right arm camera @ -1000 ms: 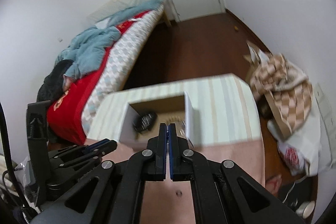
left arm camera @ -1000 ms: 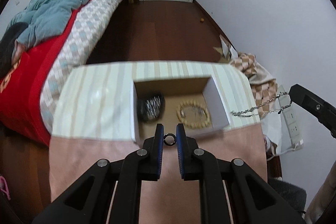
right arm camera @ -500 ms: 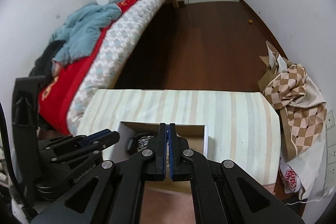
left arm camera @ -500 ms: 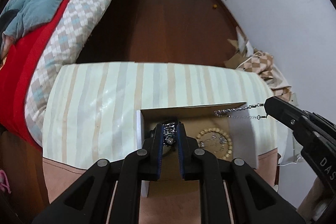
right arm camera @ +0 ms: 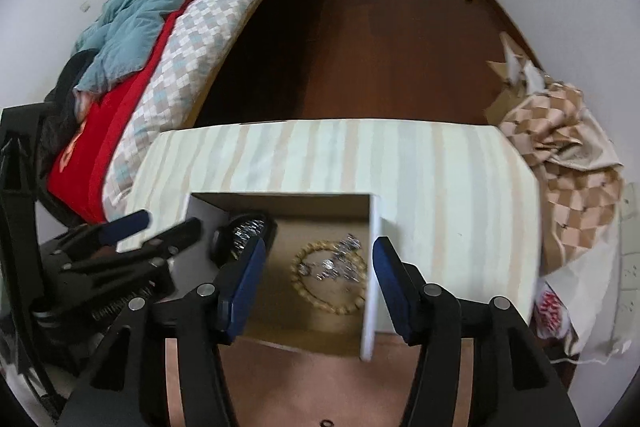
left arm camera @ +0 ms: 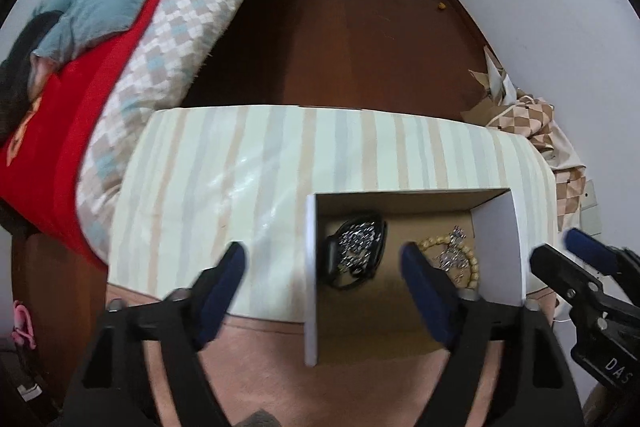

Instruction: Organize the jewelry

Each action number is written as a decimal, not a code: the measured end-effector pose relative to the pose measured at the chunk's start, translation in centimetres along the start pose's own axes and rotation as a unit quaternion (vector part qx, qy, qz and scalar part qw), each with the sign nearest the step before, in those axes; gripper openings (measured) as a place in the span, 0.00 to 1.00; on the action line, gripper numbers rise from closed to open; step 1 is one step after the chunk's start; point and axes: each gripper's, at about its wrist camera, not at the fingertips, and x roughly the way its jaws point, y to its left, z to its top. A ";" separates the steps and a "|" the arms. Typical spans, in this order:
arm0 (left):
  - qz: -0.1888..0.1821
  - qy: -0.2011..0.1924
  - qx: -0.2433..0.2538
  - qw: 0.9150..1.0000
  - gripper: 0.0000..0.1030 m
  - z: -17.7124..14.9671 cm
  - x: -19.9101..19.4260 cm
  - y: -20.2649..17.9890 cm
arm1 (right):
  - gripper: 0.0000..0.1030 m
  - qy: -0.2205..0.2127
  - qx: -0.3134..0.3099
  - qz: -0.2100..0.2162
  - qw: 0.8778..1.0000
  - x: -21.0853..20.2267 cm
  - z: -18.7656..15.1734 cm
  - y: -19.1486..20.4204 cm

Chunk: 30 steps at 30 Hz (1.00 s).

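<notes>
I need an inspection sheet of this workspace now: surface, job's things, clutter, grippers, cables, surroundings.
Surface: striped table cover, pink nearer the cameras.
Job's things: open box holds a dark bracelet, a bead bracelet and a silver chain lying on the beads.
Clutter: nothing seen on the table.
Grippers: left gripper and right gripper over the box, jaws just opened, nothing between them.
Cables: nothing seen.
Surroundings: bed, wooden floor, checked bag.

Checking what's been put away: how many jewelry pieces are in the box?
3 visible: dark bracelet at left, bead bracelet at right, silver chain lying on it. Smaller pieces may be hidden.
</notes>
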 end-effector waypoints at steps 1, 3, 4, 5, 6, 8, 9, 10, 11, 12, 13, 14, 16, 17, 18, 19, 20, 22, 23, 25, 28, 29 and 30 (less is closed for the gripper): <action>0.006 -0.004 0.001 1.000 0.92 -0.5 -0.3 0.1 | 0.64 -0.002 -0.003 -0.019 1.000 -0.4 -0.5 0.0; 0.018 -0.016 0.002 1.000 0.96 -1.4 -1.1 0.2 | 0.82 -0.004 -0.007 -0.038 0.999 -0.9 -1.3 0.1; 0.024 -0.020 0.003 1.000 0.98 -1.7 -1.3 0.3 | 0.90 -0.004 -0.007 -0.047 0.999 -1.1 -2.0 0.0; 0.032 -0.026 0.005 0.999 0.99 -2.3 -1.7 0.3 | 0.92 -0.004 -0.005 -0.051 0.999 -1.2 -2.4 -0.1; 0.035 -0.032 0.005 0.999 0.99 -2.8 -2.1 0.3 | 0.92 -0.003 -0.004 -0.059 0.998 -1.4 -2.9 -0.2; 0.040 -0.041 0.003 0.998 0.99 -3.6 -2.8 0.4 | 0.98 -0.003 -0.002 -0.077 0.997 -1.7 -3.8 -0.3; 0.040 -0.044 0.002 0.998 0.99 -4.0 -3.2 0.5 | 0.99 -0.005 -0.002 -0.086 0.996 -1.9 -4.3 -0.3; 0.042 -0.046 0.002 0.998 0.99 -4.3 -3.5 0.4 | 0.99 -0.007 0.000 -0.092 0.996 -2.3 -4.8 -0.3; 0.044 -0.050 0.001 0.998 0.99 -4.8 -4.1 0.4 | 0.99 -0.008 0.000 -0.096 0.995 -2.4 -5.1 -0.2; 0.044 -0.055 0.001 0.998 0.99 -5.3 -4.7 0.3 | 0.99 -0.011 -0.001 -0.100 0.995 -2.8 -5.5 -0.1; 0.044 -0.057 0.000 0.997 0.99 -5.6 -5.1 0.3 | 0.99 -0.017 -0.001 -0.104 0.994 -3.3 -6.0 0.0; 0.043 -0.062 -0.001 0.997 0.99 -6.0 -5.8 0.3 | 0.99 -0.022 -0.001 -0.106 0.994 -3.9 -6.2 0.1; 0.040 -0.070 -0.002 0.997 0.99 -6.6 -7.3 0.1 | 0.99 -0.032 -0.001 -0.110 0.993 -5.0 -6.8 0.3; 0.038 -0.075 -0.004 0.996 0.99 -6.9 -8.0 0.2 | 0.99 -0.038 -0.002 -0.112 0.993 -5.8 -7.1 0.5; 0.035 -0.081 -0.006 0.996 0.99 -7.2 -8.9 0.1 | 0.99 -0.046 -0.002 -0.113 0.992 -6.8 -7.5 0.7; 0.034 -0.087 -0.005 0.996 0.99 -7.6 -9.7 0.0 | 0.99 -0.055 -0.001 -0.115 0.992 -7.8 -7.8 0.9; 0.036 -0.095 -0.004 0.995 0.99 -8.0 -10.8 -0.1 | 0.99 -0.060 -0.002 -0.115 0.991 -8.6 -7.9 1.1; 0.037 -0.115 -0.002 0.993 0.99 -8.8 -13.1 -0.5 | 0.99 -0.081 -0.001 -0.119 0.990 -11.1 -8.6 1.5; 0.036 -0.125 -0.001 0.991 0.99 -9.2 -14.2 -0.6 | 0.99 -0.089 -0.001 -0.122 0.989 -12.0 -8.8 1.6; 0.037 -0.142 -0.002 0.989 0.99 -10.1 -16.2 -0.7 | 0.99 -0.106 -0.005 -0.126 0.986 -14.3 -9.5 2.2; 0.040 -0.167 -0.007 0.985 0.99 -11.7 -19.5 -0.8 | 0.99 -0.134 -0.012 -0.126 0.983 -18.2 -10.9 3.2; 0.041 -0.173 -0.008 0.984 0.99 -12.2 -20.4 -0.7 | 0.99 -0.142 -0.013 -0.128 0.982 -19.2 -11.2 3.5; 0.041 -0.177 -0.010 0.983 0.99 -12.6 -21.2 -0.7 | 0.99 -0.150 -0.014 -0.129 0.980 -20.4 -11.7 3.8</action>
